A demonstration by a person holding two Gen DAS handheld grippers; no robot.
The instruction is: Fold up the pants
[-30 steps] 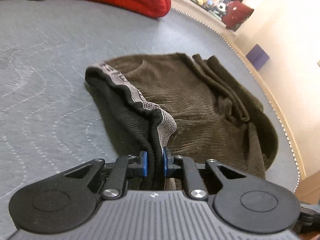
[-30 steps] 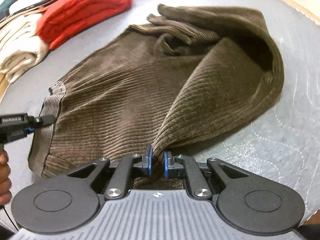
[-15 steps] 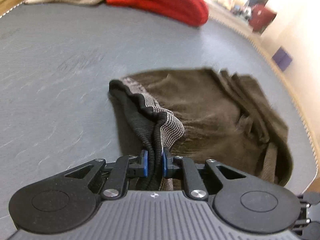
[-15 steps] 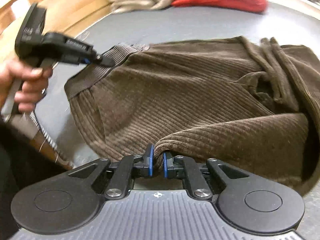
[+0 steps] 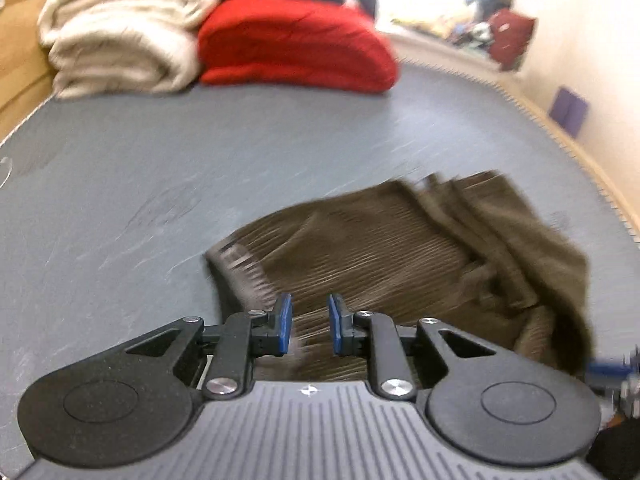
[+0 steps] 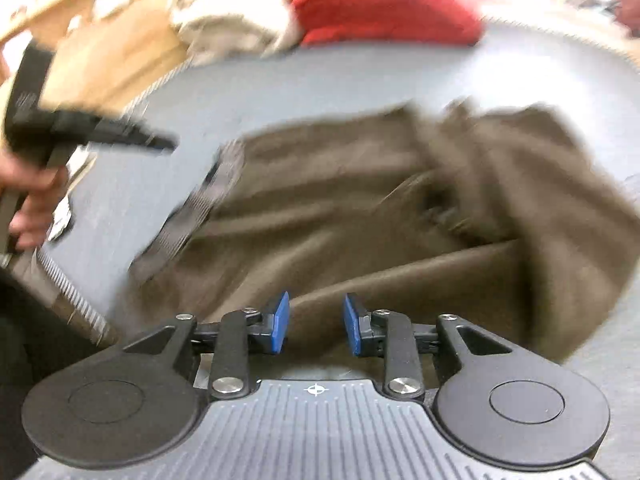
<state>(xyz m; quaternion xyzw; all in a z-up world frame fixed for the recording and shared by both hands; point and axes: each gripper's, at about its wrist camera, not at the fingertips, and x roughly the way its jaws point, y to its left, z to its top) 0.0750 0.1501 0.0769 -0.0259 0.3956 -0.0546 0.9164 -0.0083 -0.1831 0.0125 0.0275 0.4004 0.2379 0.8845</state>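
Pants [image 5: 400,264] lie just ahead of both my grippers, waistband probably nearest my left gripper [image 5: 308,324]; right gripper [image 6: 316,324] opening too, neither gripping cloth

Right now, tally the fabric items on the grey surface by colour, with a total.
Brown: 1, the corduroy pants
Red: 1, the folded red item
Cream: 1, the folded cream item
Total: 3
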